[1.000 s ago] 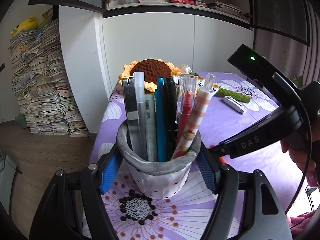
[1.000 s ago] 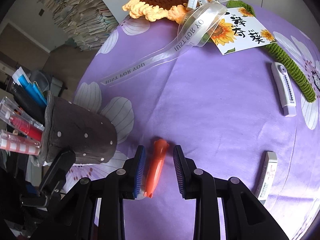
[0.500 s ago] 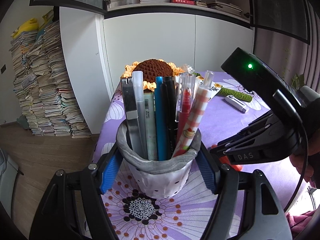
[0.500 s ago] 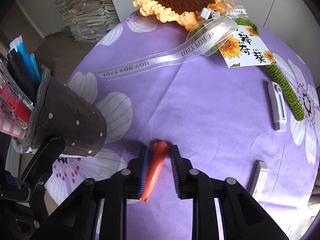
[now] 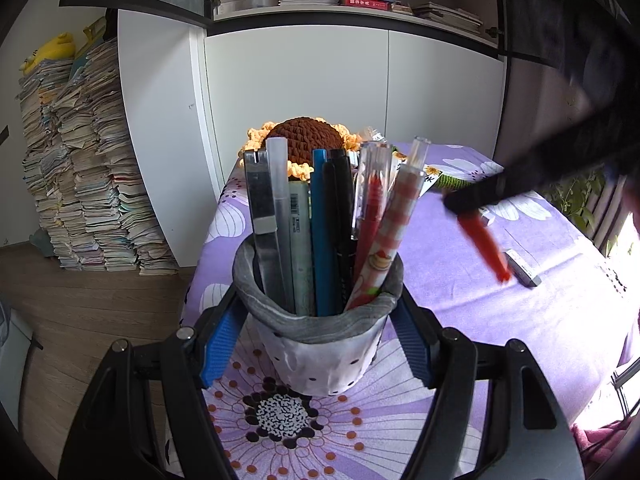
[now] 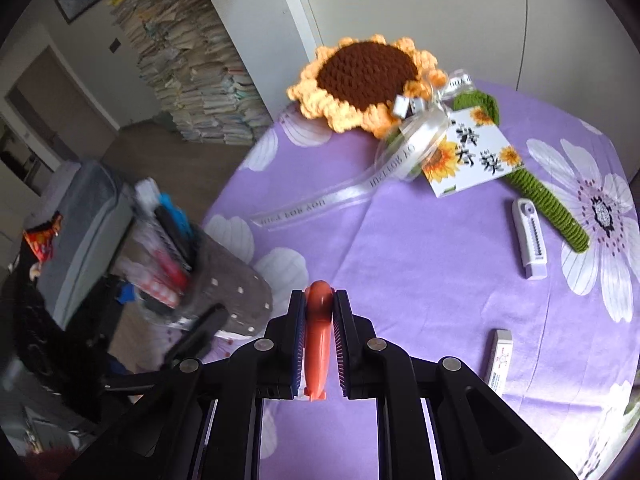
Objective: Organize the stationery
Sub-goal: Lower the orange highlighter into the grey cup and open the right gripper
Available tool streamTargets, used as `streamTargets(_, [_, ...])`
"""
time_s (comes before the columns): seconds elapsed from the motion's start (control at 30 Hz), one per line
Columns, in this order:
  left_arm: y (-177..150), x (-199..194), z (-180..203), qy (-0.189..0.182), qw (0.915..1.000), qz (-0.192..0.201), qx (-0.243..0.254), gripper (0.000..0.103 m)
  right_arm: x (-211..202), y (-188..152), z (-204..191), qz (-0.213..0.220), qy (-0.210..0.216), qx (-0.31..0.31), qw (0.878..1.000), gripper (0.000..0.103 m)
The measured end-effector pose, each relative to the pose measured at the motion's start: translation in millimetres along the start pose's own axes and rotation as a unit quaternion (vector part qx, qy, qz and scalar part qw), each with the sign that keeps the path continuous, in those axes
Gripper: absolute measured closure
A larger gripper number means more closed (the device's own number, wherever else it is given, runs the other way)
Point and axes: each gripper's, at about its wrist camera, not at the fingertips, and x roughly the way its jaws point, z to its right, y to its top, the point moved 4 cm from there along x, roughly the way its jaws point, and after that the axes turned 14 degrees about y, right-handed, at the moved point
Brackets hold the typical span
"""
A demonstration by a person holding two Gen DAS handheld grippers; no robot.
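1. Left wrist view: the left gripper [image 5: 318, 344] is clamped on a grey dotted pen holder [image 5: 320, 344], 1 blue pad against each side of its wall. The holder stands upright on the purple floral tablecloth [image 5: 500, 320].
2. Same view: the holder is packed with upright stationery, including a grey utility knife [image 5: 262, 208], a blue pen [image 5: 322, 232], a black pen [image 5: 344, 216], a red pen in a clear barrel [image 5: 370, 208] and a checked red-and-white pen [image 5: 394, 232].
3. Same view: a crocheted sunflower [image 5: 306, 144] lies behind the holder. To the right, the right gripper [image 5: 472, 204], blurred, carries an orange pen [image 5: 482, 244] in the air above the cloth, slanting downward. An eraser [image 5: 524, 268] lies on the cloth just beyond the pen's lower end.
4. Right wrist view: the right gripper [image 6: 319, 312] is pinched tight on the orange pen [image 6: 318, 340], which runs lengthwise between the 2 pads with its rounded end protruding at the tips. The cloth is clear below it.
5. Same view: the pen holder [image 6: 224, 284] sits blurred at left. On the tablecloth [image 6: 420, 280] lie a white utility knife [image 6: 530, 240], the eraser [image 6: 500, 360], the sunflower [image 6: 368, 76] with green stem, a ribbon [image 6: 360, 188] and a card [image 6: 472, 156].
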Motion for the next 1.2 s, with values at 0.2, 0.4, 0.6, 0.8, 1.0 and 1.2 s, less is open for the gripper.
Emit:
streamTargets(0.2, [0.4,0.2,-0.7,-0.003,1.0000,-0.001,-0.002,0.033,-51.8,29.8,-62.3,0.114,0.080,-0.062,0.988,0.088])
streamTargets(0.4, [1.0,0.1,-0.9,-0.004,1.0000,-0.003,-0.003,0.033,-25.2,40.1,-107.3,0.095,0.104,-0.145,0.979,0.088])
streamTargets(0.6, [0.8,1.1,-0.9,-0.005,1.0000,-0.005,-0.003,0.033,2.3,36.5,-111.6,0.079,0.081,-0.164,0.980,0.088])
streamTargets(0.8, [0.9,1.2,-0.1,-0.005,1.0000,-0.005,-0.002,0.033,7.1,35.4,-100.9,0.068,0.085,-0.147,0.983,0.088])
streamTargets(1.0, [1.3,1.9,0.8,-0.003,1.0000,-0.006,-0.001,0.033,10.4,31.6,-100.6,0.064,0.077,-0.154,0.983,0.088])
streamTargets(1.2, [1.2,2.0,1.5,-0.003,1.0000,-0.005,0.000,0.033,12.8,30.5,-96.0,0.059,0.073,-0.146,0.985,0.088])
